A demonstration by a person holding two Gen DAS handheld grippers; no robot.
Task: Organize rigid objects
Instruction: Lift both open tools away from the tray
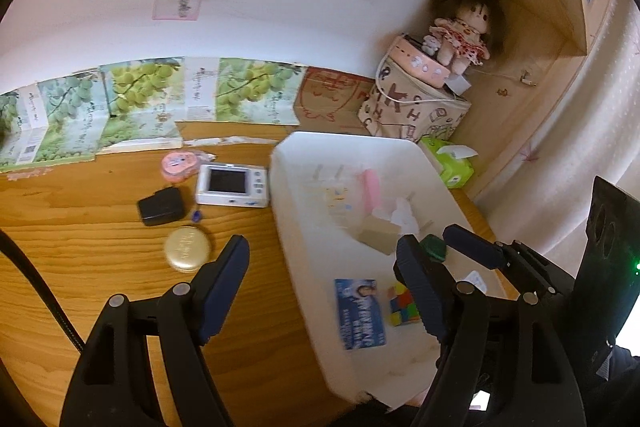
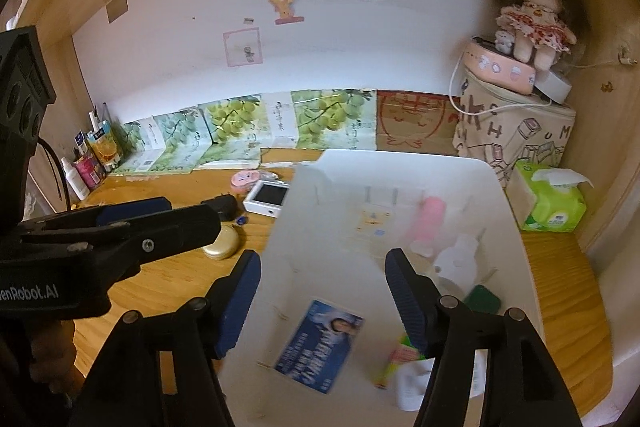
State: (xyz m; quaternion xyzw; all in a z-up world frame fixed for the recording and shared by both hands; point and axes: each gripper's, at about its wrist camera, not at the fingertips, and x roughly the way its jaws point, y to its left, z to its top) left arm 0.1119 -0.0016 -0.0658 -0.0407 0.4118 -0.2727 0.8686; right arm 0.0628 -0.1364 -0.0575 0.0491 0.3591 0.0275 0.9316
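**Loose items left on the worktop, both jaws empty**

Plainly, both tools stood with nothing in them. The left gripper (image 1: 324, 267) had its jaws spread wide, one finger over the wooden worktop (image 1: 80, 227) and the other over the white bin (image 1: 288, 227), so the bin's near wall lay between them. The right gripper (image 2: 322, 279) had its jaws partly apart above the bin's floor, gripping nothing.

Still outside the bin, ahead and to the left of the left jaws, lay the gold compact (image 1: 188, 249), the black adapter (image 1: 161, 206), the white camera (image 1: 232, 185) and the pink case (image 1: 179, 166). Inside already were a blue card (image 1: 360, 313), a colour cube (image 1: 404, 303), a green block (image 1: 433, 247) and a pink tube (image 1: 371, 189).

The risks, as I judge them: a finger lowered here could catch the bin wall and shove the bin; the compact looked low and smooth, likely to slip from the pads; the two tools were close and might collide.

The bin's contents were blurred, and several pale pieces could not be identified. The cube was half hidden behind a finger, and a tiny blue thing beside the adapter was too small to name.
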